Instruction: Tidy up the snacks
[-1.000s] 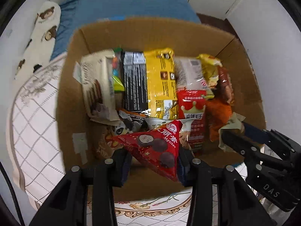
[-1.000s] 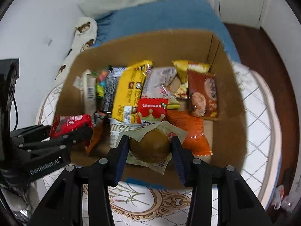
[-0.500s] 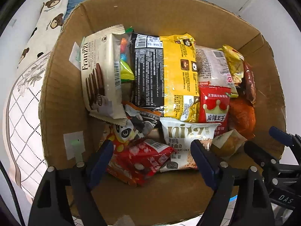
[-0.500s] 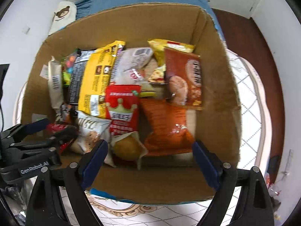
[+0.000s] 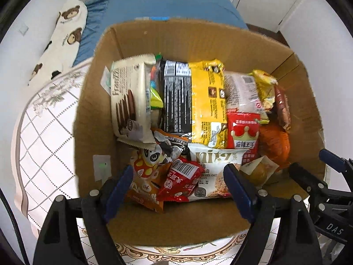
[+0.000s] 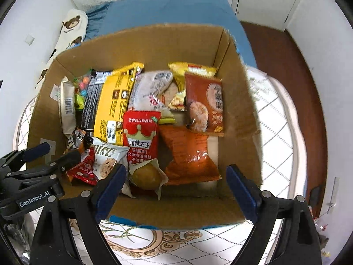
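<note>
The left gripper (image 5: pixel 179 186) points down into the cardboard box (image 5: pixel 198 42), and its jaws stand wide apart and hold nothing. They have just been opening. Under the gap between them lies the red triangular snack packet (image 5: pixel 181 182), free on the pile, with no blue pad (image 5: pixel 237 191) pressing on it. This packet rests on an orange panda bag (image 5: pixel 144 176) and beside a white oat cookie bag (image 5: pixel 211 172).

The right gripper (image 6: pixel 176 186) also points down into the same box, and its jaws too have just been opening; they are spread wide and empty. The round brown pastry in clear wrap (image 6: pixel 146 175) lies in the box near its left pad, not gripped. To the right of the pastry is an orange crinkled bag (image 6: pixel 187 154), and behind it stands a red packet with a crown (image 6: pixel 141 135).

Further back in the box the snacks stand in a row: a cream biscuit pack (image 5: pixel 130 101) at the left wall, then a black packet (image 5: pixel 176 99), a yellow packet (image 5: pixel 207 101), a pale packet (image 5: pixel 241 92) and a brown packet with cakes printed on it (image 6: pixel 205 106).

The box sits on a white quilted cloth (image 6: pixel 278 132). Behind it is a blue blanket (image 5: pixel 172 4) and a pillow with bear prints (image 5: pixel 64 37).
</note>
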